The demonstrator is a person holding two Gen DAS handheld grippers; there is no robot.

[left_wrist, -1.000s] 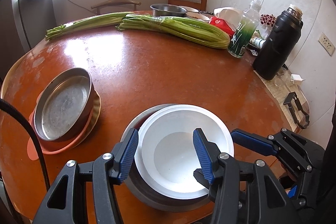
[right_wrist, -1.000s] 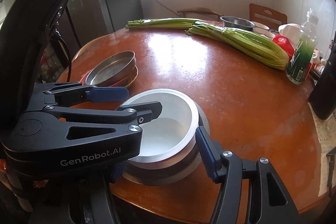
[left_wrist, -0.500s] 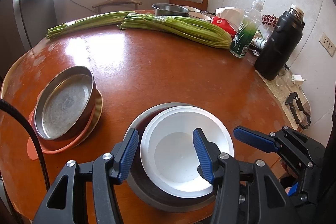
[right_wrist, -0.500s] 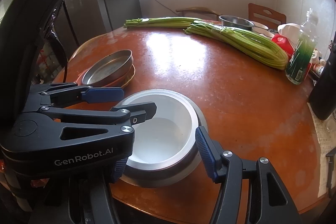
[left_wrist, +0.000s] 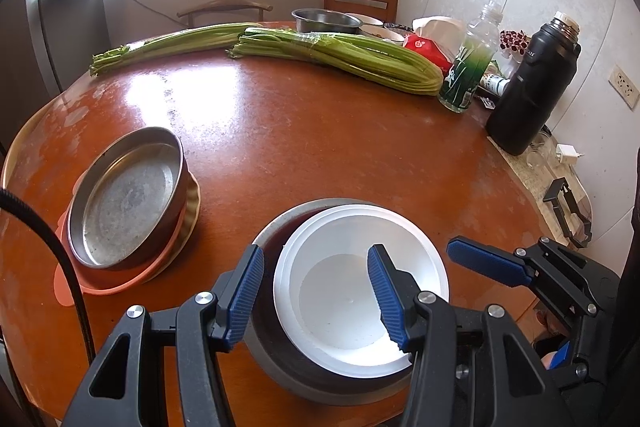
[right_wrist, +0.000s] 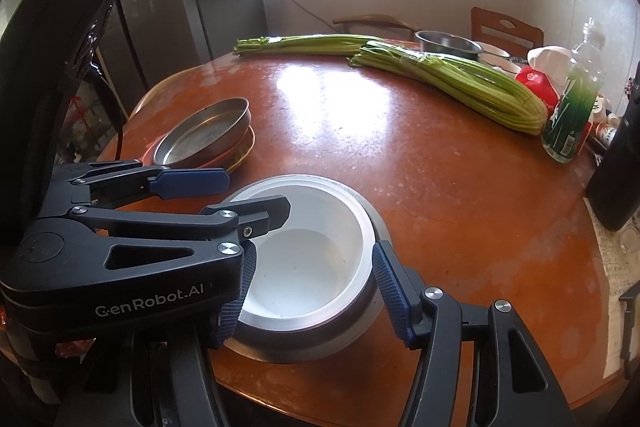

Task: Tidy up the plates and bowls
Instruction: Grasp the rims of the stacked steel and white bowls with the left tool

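A white bowl (left_wrist: 352, 299) (right_wrist: 304, 259) sits nested in a steel bowl (left_wrist: 276, 359) (right_wrist: 352, 327) at the near edge of the round wooden table (left_wrist: 312, 147). My left gripper (left_wrist: 314, 291) (right_wrist: 256, 193) hovers over the bowls' left side. It is open, one pad outside the steel rim and one over the white bowl. My right gripper (right_wrist: 314, 287) is open over the near right rim, and one of its fingers (left_wrist: 488, 263) shows beside the bowls. A steel pan (left_wrist: 124, 203) (right_wrist: 204, 135) rests on an orange plate (left_wrist: 104, 283) and a yellowish plate to the left.
Two celery bundles (left_wrist: 340, 55) lie across the far side. Behind them stands another steel bowl (left_wrist: 326, 19). A green bottle (left_wrist: 468, 67), a red packet and a black flask (left_wrist: 532, 83) crowd the right edge. Chairs and a fridge stand beyond the table.
The white bowl has sunk lower into the steel bowl and sits a little to the right in it. Both grippers keep the same opening and barely move.
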